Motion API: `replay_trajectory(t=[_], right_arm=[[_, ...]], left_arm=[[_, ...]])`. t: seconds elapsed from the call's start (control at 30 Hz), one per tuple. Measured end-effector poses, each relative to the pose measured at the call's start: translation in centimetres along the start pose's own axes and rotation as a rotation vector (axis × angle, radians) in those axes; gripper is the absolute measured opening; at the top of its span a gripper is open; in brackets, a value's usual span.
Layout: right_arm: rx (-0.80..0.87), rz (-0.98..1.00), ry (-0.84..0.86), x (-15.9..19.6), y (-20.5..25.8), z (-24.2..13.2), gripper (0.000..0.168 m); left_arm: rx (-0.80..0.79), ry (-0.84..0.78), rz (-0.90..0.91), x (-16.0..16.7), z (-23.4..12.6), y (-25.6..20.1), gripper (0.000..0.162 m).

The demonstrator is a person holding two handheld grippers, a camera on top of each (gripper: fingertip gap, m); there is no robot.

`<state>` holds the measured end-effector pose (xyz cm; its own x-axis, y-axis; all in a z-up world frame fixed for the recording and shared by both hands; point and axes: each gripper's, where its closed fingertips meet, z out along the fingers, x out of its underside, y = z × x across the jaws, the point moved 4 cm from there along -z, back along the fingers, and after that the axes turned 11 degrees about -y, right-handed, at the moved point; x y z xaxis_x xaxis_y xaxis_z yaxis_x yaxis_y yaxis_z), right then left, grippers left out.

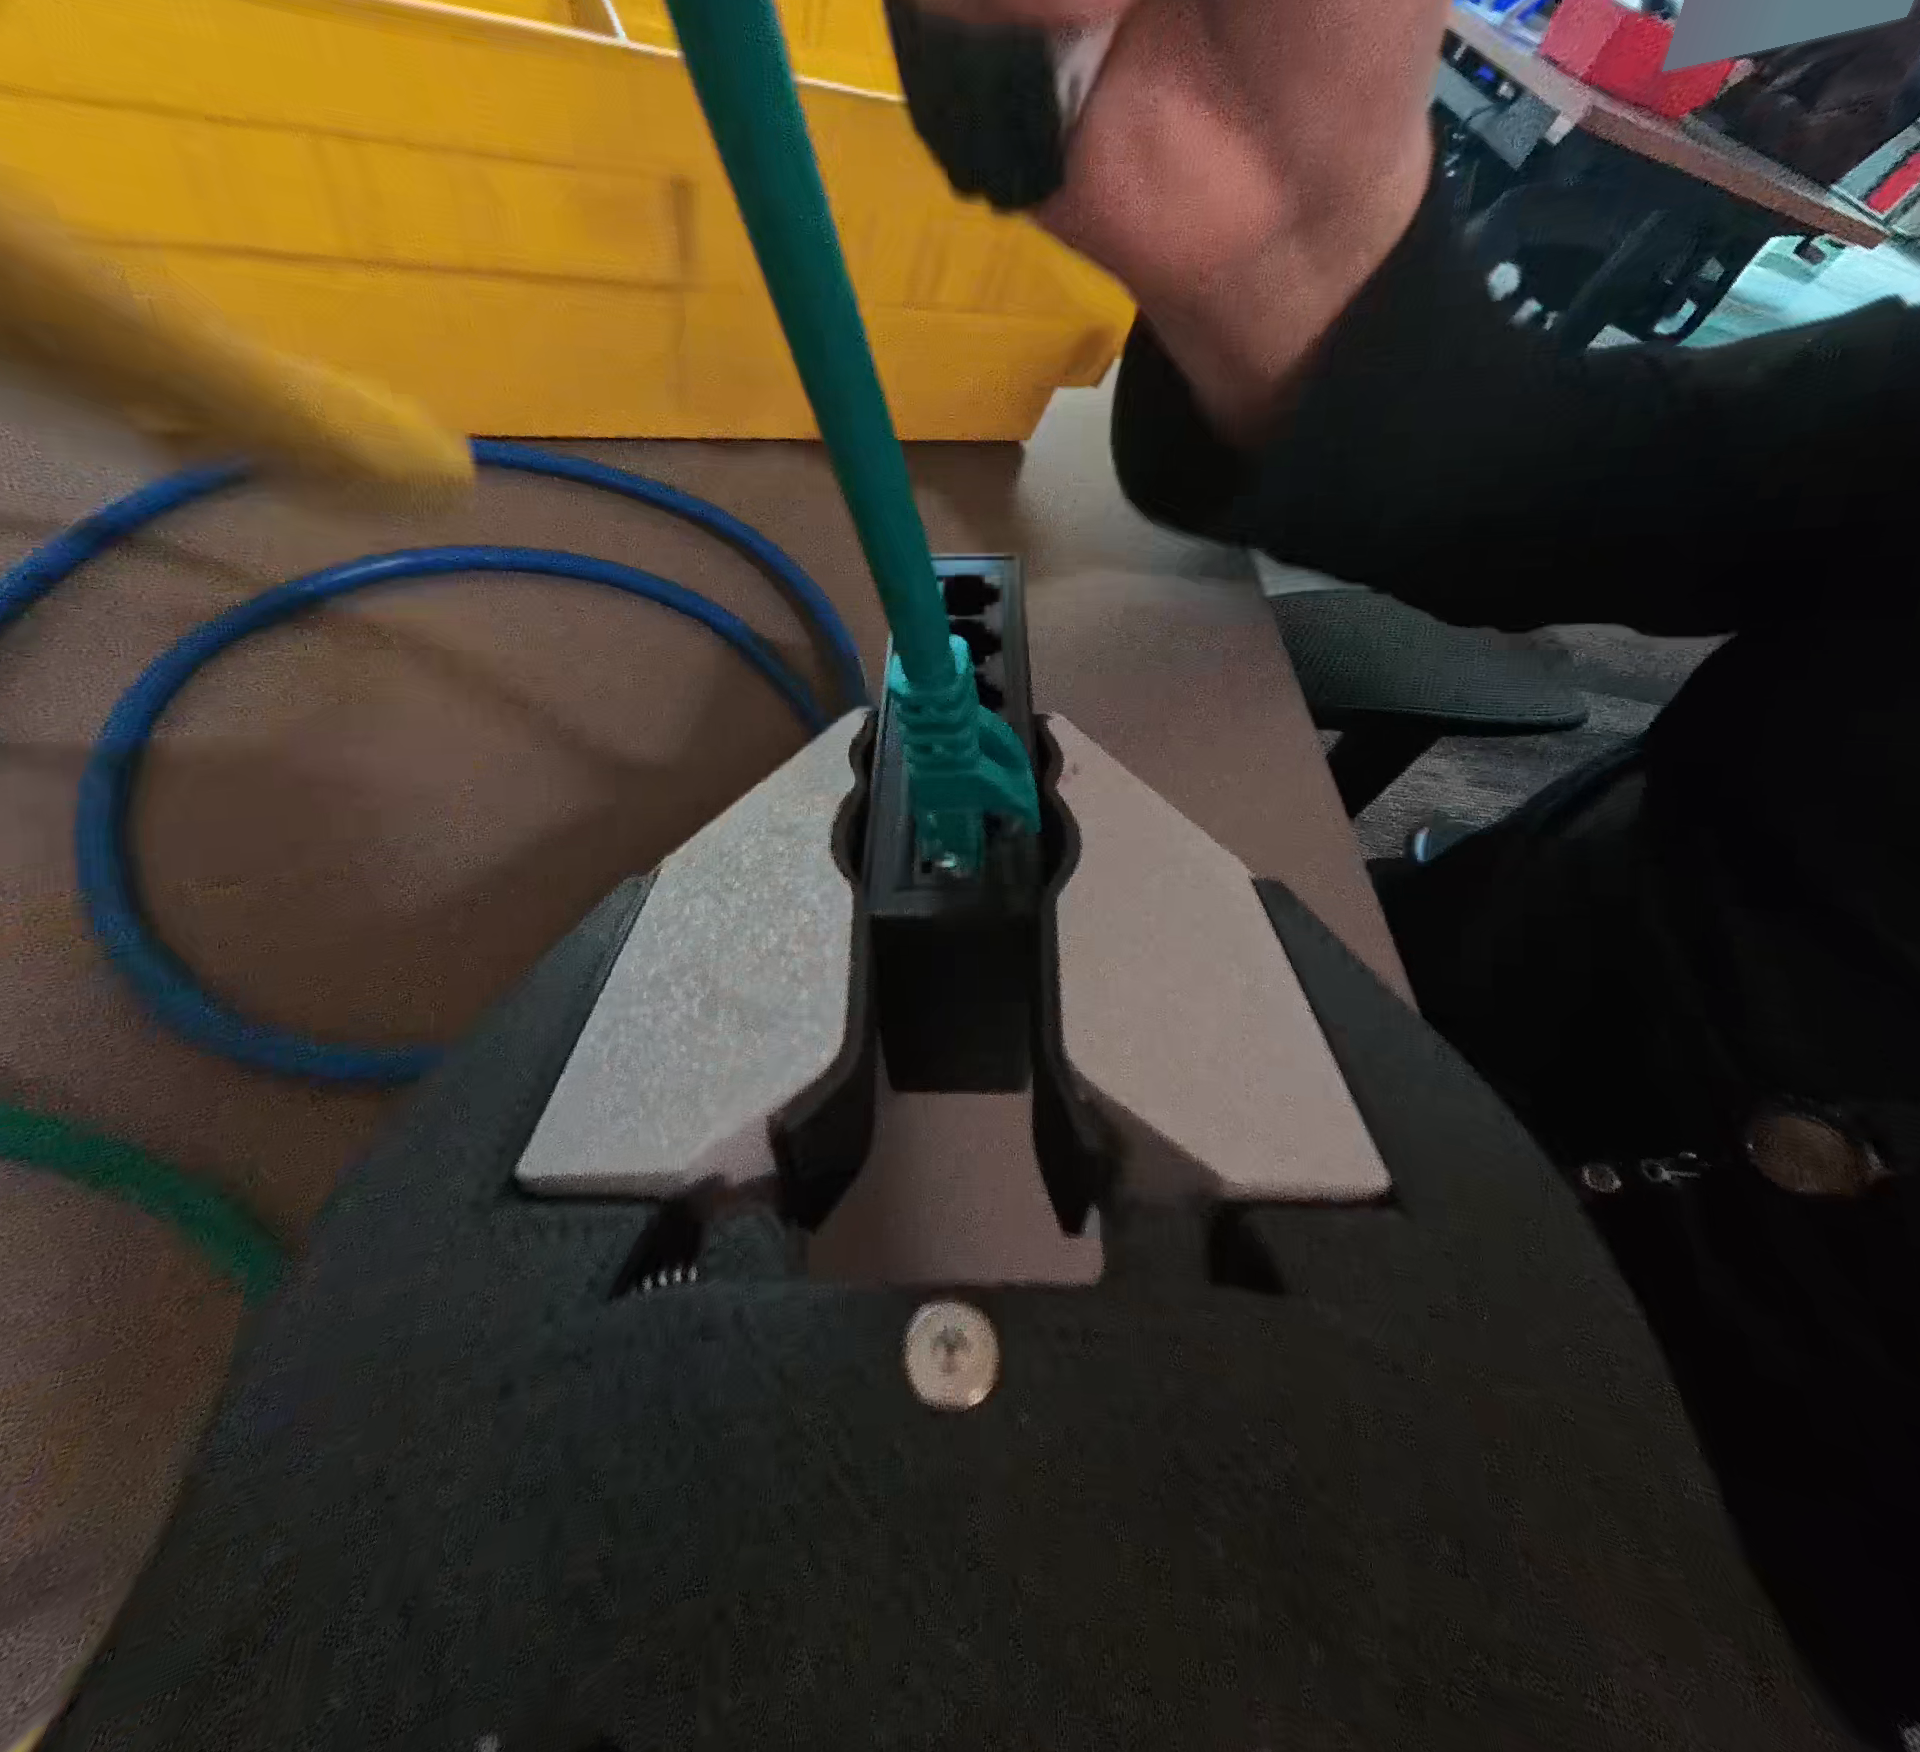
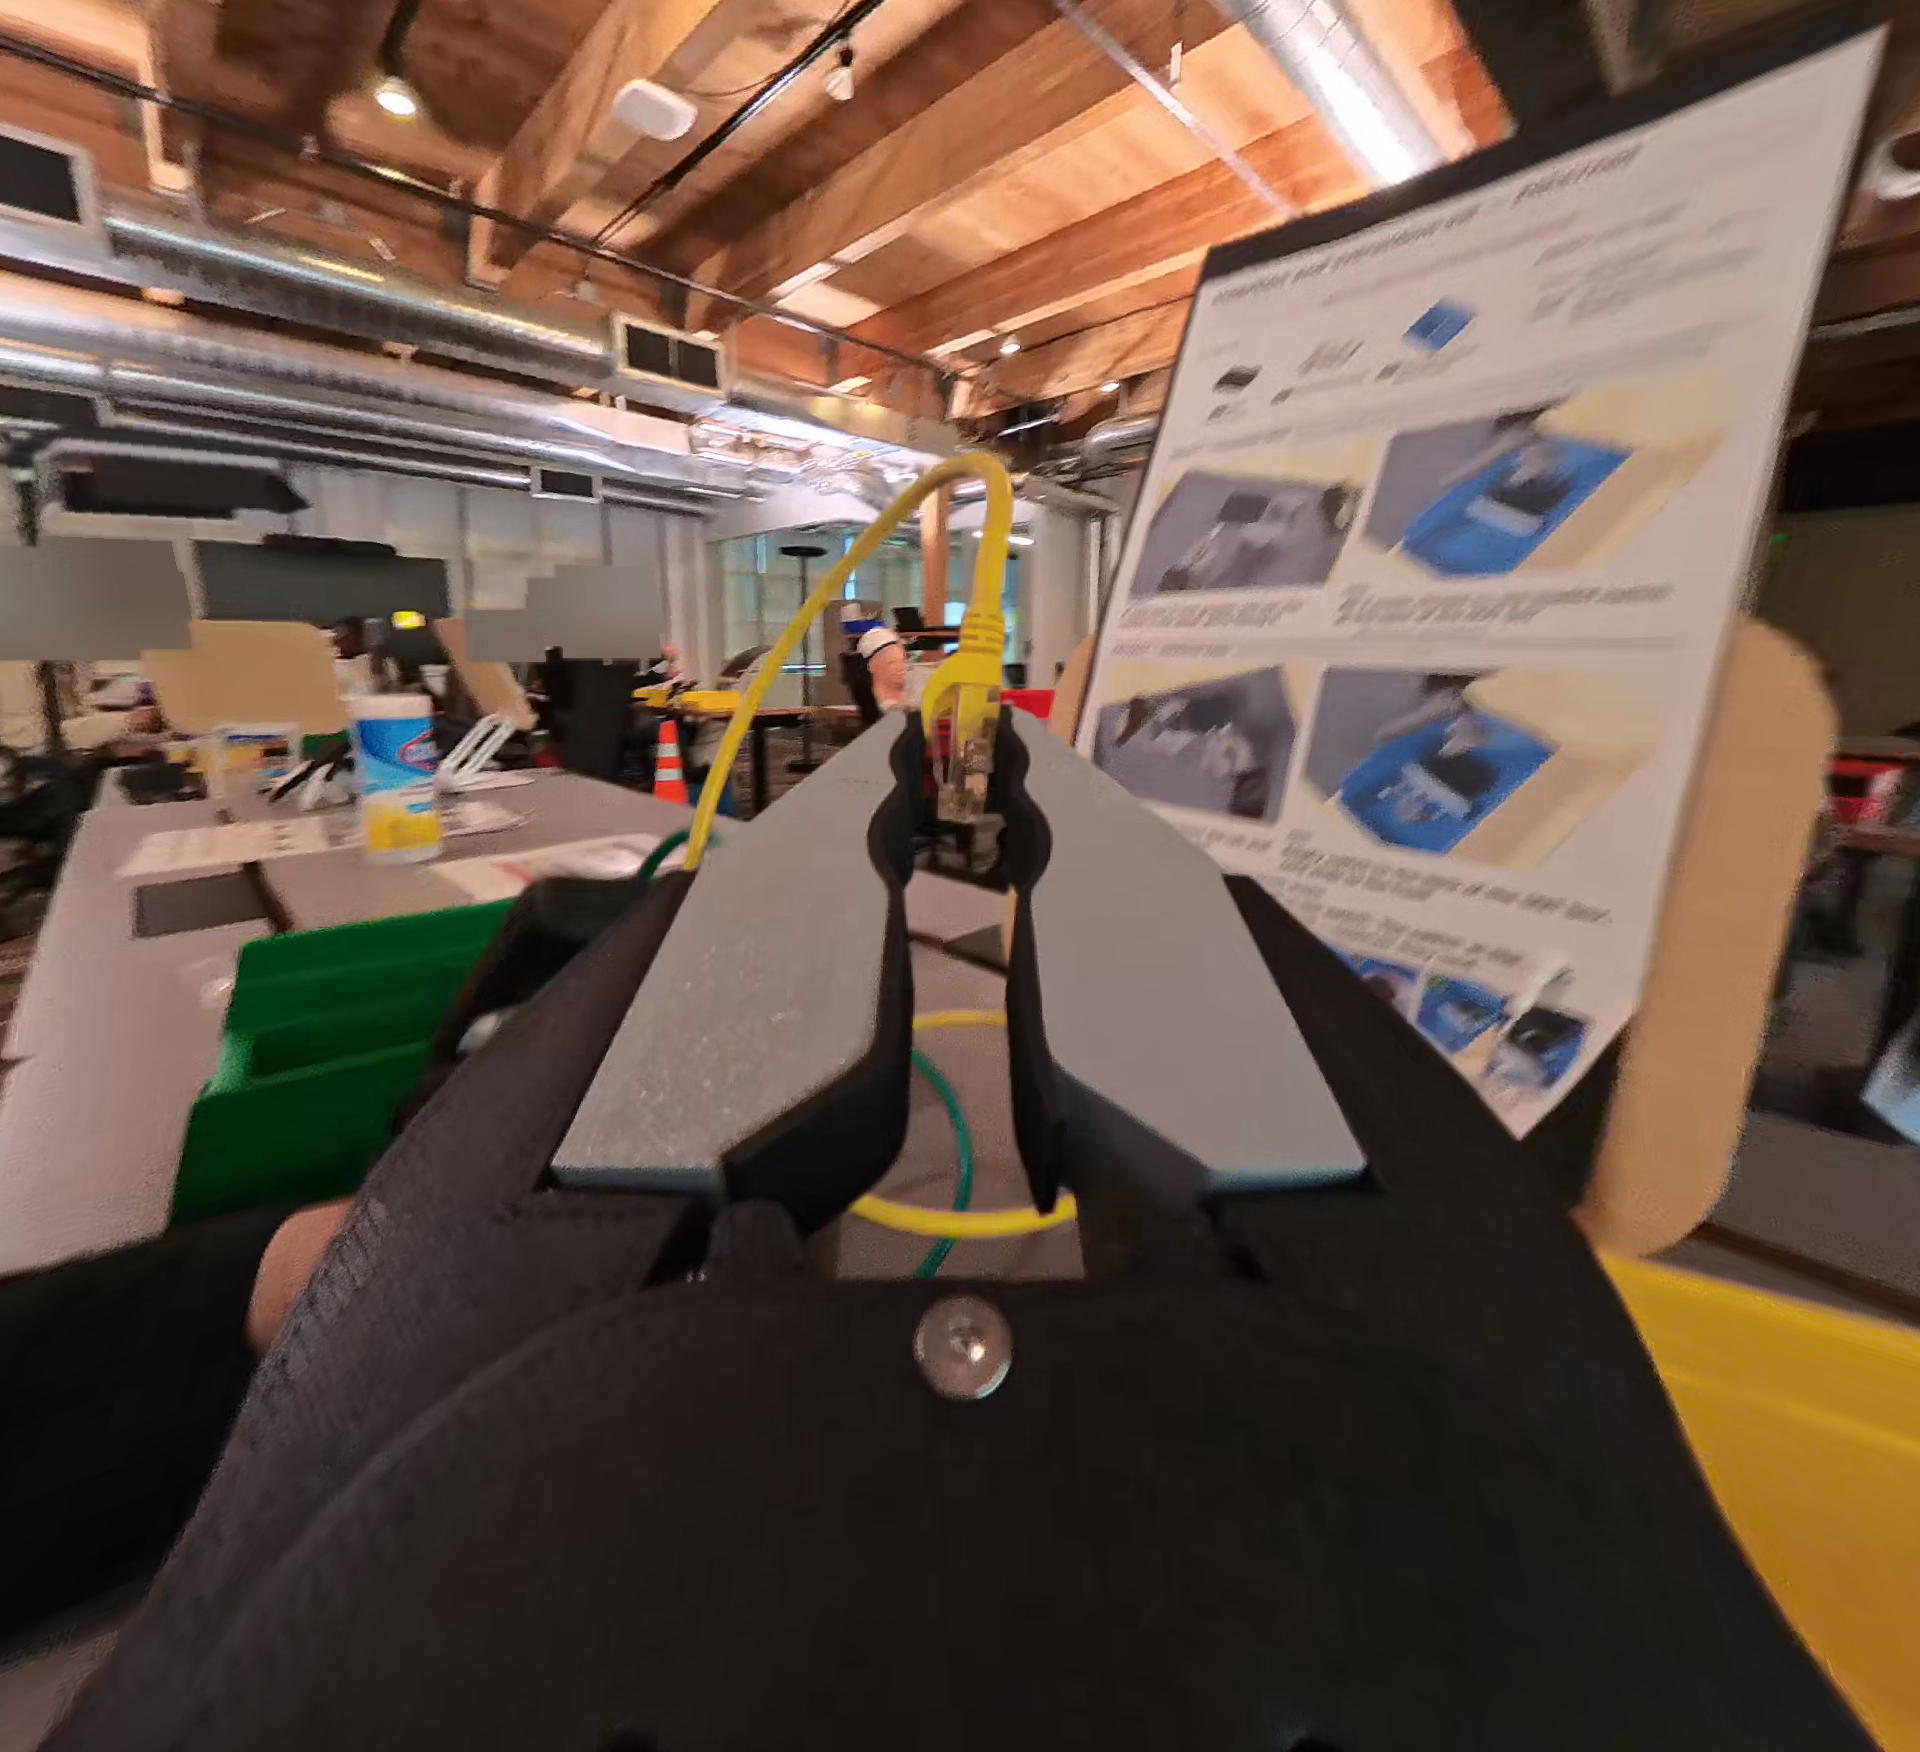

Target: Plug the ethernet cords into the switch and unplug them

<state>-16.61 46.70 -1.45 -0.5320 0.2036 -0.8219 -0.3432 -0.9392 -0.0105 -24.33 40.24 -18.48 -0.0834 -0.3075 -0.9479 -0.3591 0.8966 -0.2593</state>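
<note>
In the left wrist view my left gripper (image 1: 954, 793) is shut on a black switch (image 1: 951, 964) and holds it on edge, ports up. A green ethernet cord (image 1: 790, 227) is plugged into a port near the fingers, its plug (image 1: 961, 767) seated. Empty ports show farther along the switch. A blue cord (image 1: 312, 767) lies coiled on the brown table. In the right wrist view my right gripper (image 2: 961, 767) is shut on the plug (image 2: 966, 746) of a yellow cord (image 2: 831, 590), held up in the air. The cord loops down behind the fingers.
A yellow bin (image 1: 416, 175) stands behind the switch. A person's hand and dark sleeve (image 1: 1247, 196) are at the upper right. In the right wrist view an instruction sheet on a cardboard stand (image 2: 1455, 611) is to the right and a green bin (image 2: 322, 1058) to the left. Left tips to right tips: about 20 cm.
</note>
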Motion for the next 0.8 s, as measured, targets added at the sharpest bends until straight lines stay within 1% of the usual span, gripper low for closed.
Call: replay_trajectory(t=[0.13,0.2,0.27,0.33,0.4,0.43,0.47,0.53,0.57,0.6,0.63,0.67,0.73,0.8], right_arm=[[0.056,-0.115,-0.023,-8.0,-2.0,3.8,0.01],[0.109,-0.227,-0.083,-13.4,-3.1,5.7,0.01],[0.114,-0.27,-0.175,-19.4,-3.1,7.3,0.009],[0.112,-0.262,-0.263,-24.6,-2.5,7.9,0.008],[0.156,-0.249,-0.341,-29.2,-3.0,7.6,0.008],[0.189,-0.25,-0.358,-30.8,-3.7,7.4,0.007],[0.226,-0.262,-0.334,-31.7,-4.6,7.3,0.008],[0.314,-0.357,-0.227,-32.0,-7.0,6.9,0.008],[0.345,-0.414,-0.109,-31.1,-8.5,6.8,0.007],[0.359,-0.436,0.055,-29.3,-10.1,6.5,0.007],[0.358,-0.437,0.212,-27.0,-11.5,5.7,0.0],[0.343,-0.431,0.337,-24.7,-12.5,4.5,0.0],[0.323,-0.392,0.605,-19.7,-14.2,0.9,0.0],[0.335,-0.388,0.806,-15.1,-15.6,-3.6,0.0]], left_arm=[[0.014,0.056,0.006,0.7,0.2,-0.3,0.026],[0.021,0.057,0.014,0.6,0.2,-0.5,0.026],[-0.016,0.049,0.014,0.3,0.0,-0.2,0.026],[-0.092,0.012,-0.017,-0.2,-0.5,0.8,0.026],[-0.137,-0.028,-0.055,-0.7,-1.2,1.6,0.026],[-0.158,-0.044,-0.063,-0.9,-1.6,1.9,0.026],[-0.176,-0.06,-0.071,-1.1,-2.0,2.1,0.025],[-0.192,-0.094,-0.091,-1.5,-2.6,2.4,0.025],[-0.166,-0.108,-0.091,-1.6,-2.8,2.1,0.025],[-0.118,-0.126,-0.074,-1.9,-2.8,1.5,0.025],[-0.069,-0.141,-0.051,-2.1,-2.7,0.6,0.025],[-0.027,-0.146,-0.033,-2.2,-2.6,-0.1,0.025],[0.031,-0.118,-0.038,-1.9,-2.0,-1.2,0.025],[0.038,-0.055,-0.043,-1.0,-1.1,-1.5,0.026]])
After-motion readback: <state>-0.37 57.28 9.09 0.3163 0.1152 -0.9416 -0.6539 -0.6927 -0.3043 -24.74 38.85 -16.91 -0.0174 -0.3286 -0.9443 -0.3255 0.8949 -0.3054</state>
